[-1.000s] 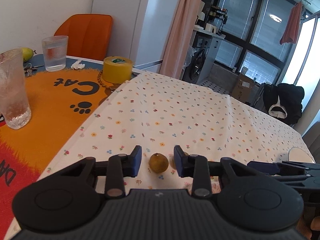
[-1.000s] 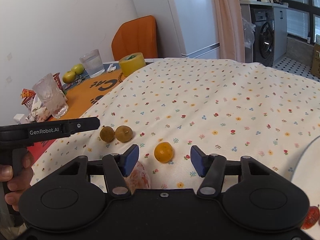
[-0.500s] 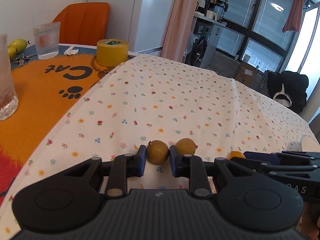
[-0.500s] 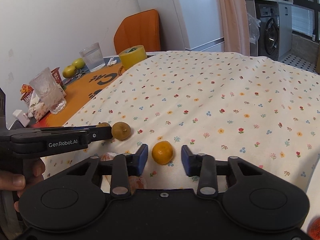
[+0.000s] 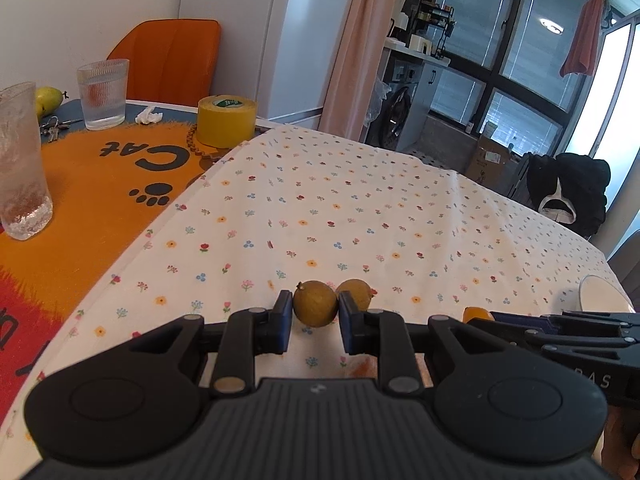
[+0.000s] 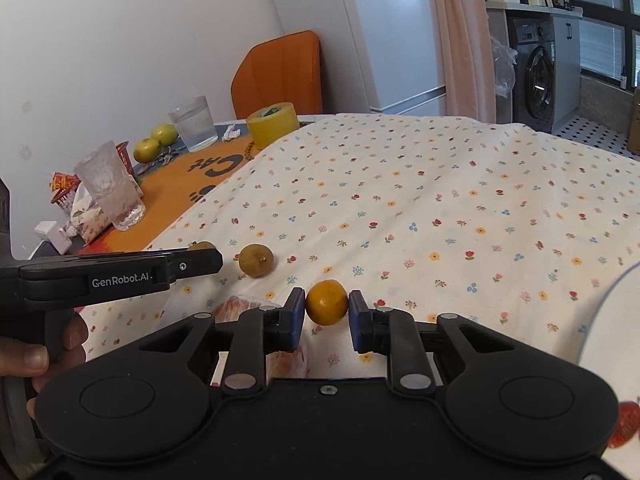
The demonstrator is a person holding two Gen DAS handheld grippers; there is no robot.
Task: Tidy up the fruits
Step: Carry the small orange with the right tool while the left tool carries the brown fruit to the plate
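Fruits: three small round ones lie on the flowered tablecloth, near its front edge.
Brown fruit, nearer: a dull yellow-brown fruit sits between the fingers of my left gripper; both blue pads touch its sides.
Brown fruit, second: a like-coloured fruit lies just beside the first, on its right, partly hidden behind my right-hand pad in the left wrist view; in the right wrist view it lies free on the cloth.
Orange fruit: a small orange sits between the fingers of my right gripper; the left pad touches it, and the right pad is at its skin or a hair off, I cannot tell which.
Left gripper, state: fingers closed in on the brown fruit.
Right gripper, state: fingers drawn in around the orange, which rests on or just above the cloth.
Hand: my left hand grips the handle of the left gripper, seen at the left edge of the right wrist view.
White plate: its rim shows at the right end of the cloth.
Background, left: two glasses, one near and one far, a yellow tape roll and pale green fruit stand on the orange cat mat.
Background, rear: an orange chair stands behind the table.
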